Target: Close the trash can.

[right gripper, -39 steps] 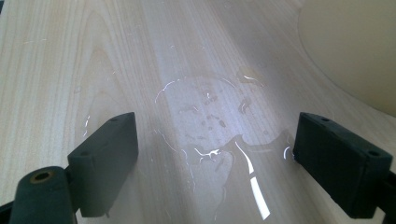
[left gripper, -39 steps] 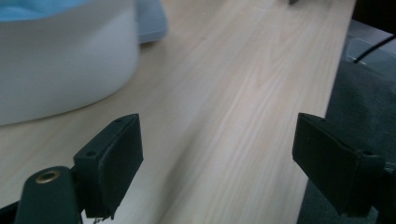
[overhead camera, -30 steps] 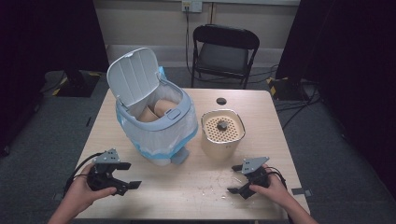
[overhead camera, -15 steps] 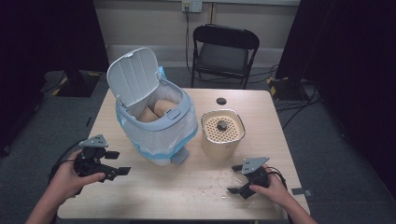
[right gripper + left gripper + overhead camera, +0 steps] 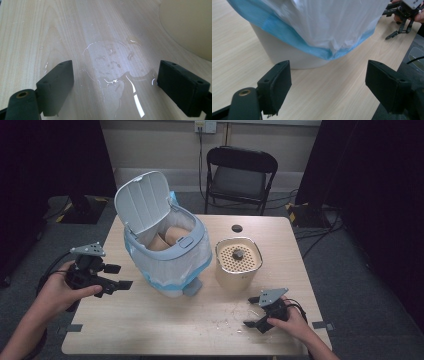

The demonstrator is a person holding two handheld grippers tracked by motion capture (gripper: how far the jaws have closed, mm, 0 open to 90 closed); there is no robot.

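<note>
A white bin point(image 5: 165, 255) stands on the wooden table point(image 5: 150, 330), lid up, lined with a white and blue bag; brownish things lie inside. My left gripper point(image 5: 119, 276) hangs open at the table's left edge, level with the bin's lower half and pointing at it, with nothing between its jaws. The left gripper view looks between those open jaws point(image 5: 328, 90) at the bag point(image 5: 324, 25) and the bin's base point(image 5: 287, 55). My right gripper point(image 5: 251, 312) rests open near the front right, over a thin clear puddle point(image 5: 112, 62). Nothing is between its jaws point(image 5: 115, 87).
A beige pot point(image 5: 238, 262) with a perforated lid stands right of the bin, and its wall point(image 5: 190, 25) shows in the right gripper view. A small black disc point(image 5: 236, 228) lies at the far edge. A black folding chair point(image 5: 240, 175) stands behind the table.
My left hand has lifted its gripper off the table's front and carried it up and to the left, beside the bin. The right hand has not moved.
</note>
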